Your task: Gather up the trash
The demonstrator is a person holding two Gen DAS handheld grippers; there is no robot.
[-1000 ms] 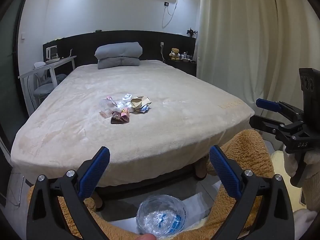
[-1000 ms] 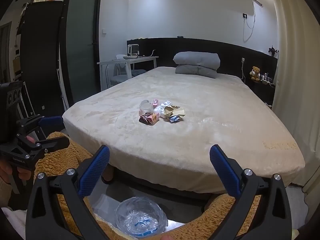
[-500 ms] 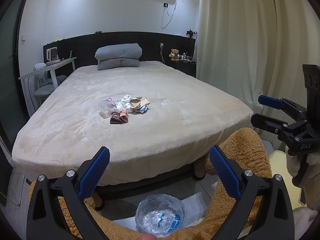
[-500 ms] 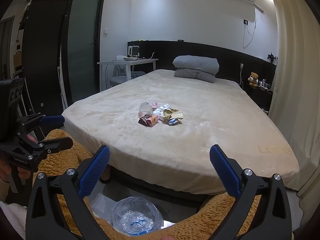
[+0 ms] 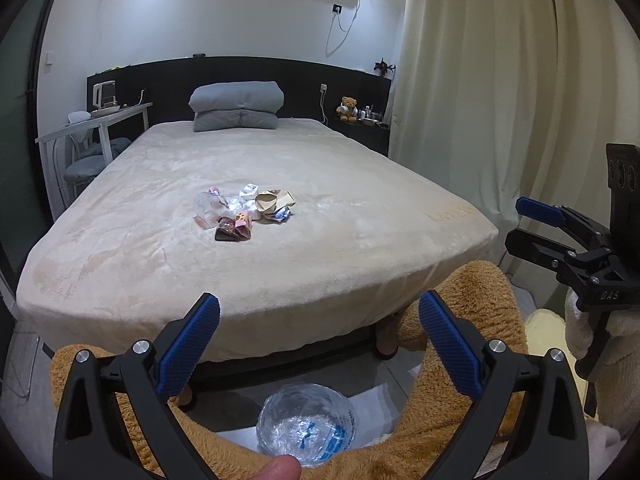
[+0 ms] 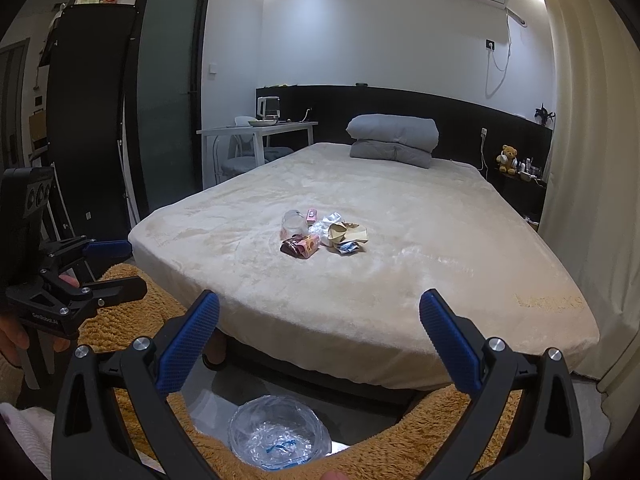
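Observation:
A small pile of trash [image 5: 244,212] lies in the middle of the beige bed [image 5: 360,248]: a clear plastic cup [image 5: 206,204], a dark brown wrapper [image 5: 230,233], crumpled brown paper [image 5: 272,200] and a blue-white wrapper [image 5: 282,215]. The right wrist view shows the same pile [image 6: 320,236]. My left gripper [image 5: 319,308] is open and holds nothing, well short of the bed's foot edge. My right gripper [image 6: 319,308] is open too and also holds nothing. Each shows in the other's view: the right gripper [image 5: 525,224] at the right, the left gripper [image 6: 122,266] at the left.
A clear plastic-lined bin [image 5: 306,424] sits on the floor below the grippers, between legs in fuzzy brown trousers [image 5: 472,292]. Folded grey bedding [image 5: 236,106] lies at the headboard. A white desk [image 5: 92,124] stands left of the bed, cream curtains [image 5: 500,100] right, and a dark door [image 6: 168,92].
Both views have shifted only slightly, with the bed a little closer. Both grippers stay open and nothing has been taken hold of.

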